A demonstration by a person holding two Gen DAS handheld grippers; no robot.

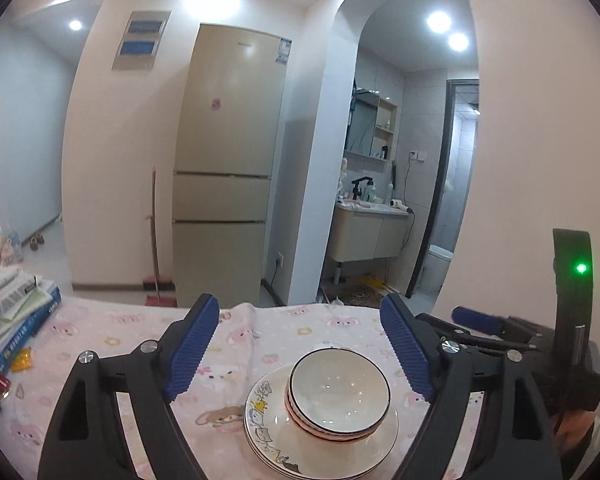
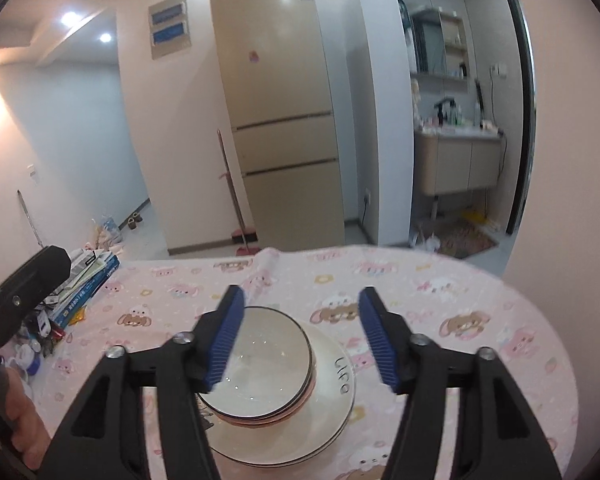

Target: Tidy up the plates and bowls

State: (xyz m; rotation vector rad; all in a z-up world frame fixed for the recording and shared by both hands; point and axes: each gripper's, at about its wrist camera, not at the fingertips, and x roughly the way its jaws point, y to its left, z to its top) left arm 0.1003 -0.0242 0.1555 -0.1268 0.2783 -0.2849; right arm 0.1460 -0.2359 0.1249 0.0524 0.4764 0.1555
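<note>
White bowls with dark rims (image 1: 339, 393) are nested in a stack on stacked white plates with cartoon prints (image 1: 268, 432), on a pink cartoon tablecloth (image 1: 112, 344). My left gripper (image 1: 300, 344) is open and empty, hovering above and to the left of the stack. My right gripper (image 2: 300, 340) is open and empty, over the bowls (image 2: 260, 372) and plates (image 2: 332, 392); its left finger pad (image 2: 225, 340) overlaps the bowl rim in view. The right gripper's body (image 1: 572, 320) shows at the right of the left wrist view.
A pile of books and papers (image 1: 16, 312) and small clutter (image 2: 40, 340) lie at the table's left edge. A beige fridge (image 1: 228, 168), a broom (image 1: 156, 240) and a bathroom doorway (image 1: 392, 184) stand beyond the table.
</note>
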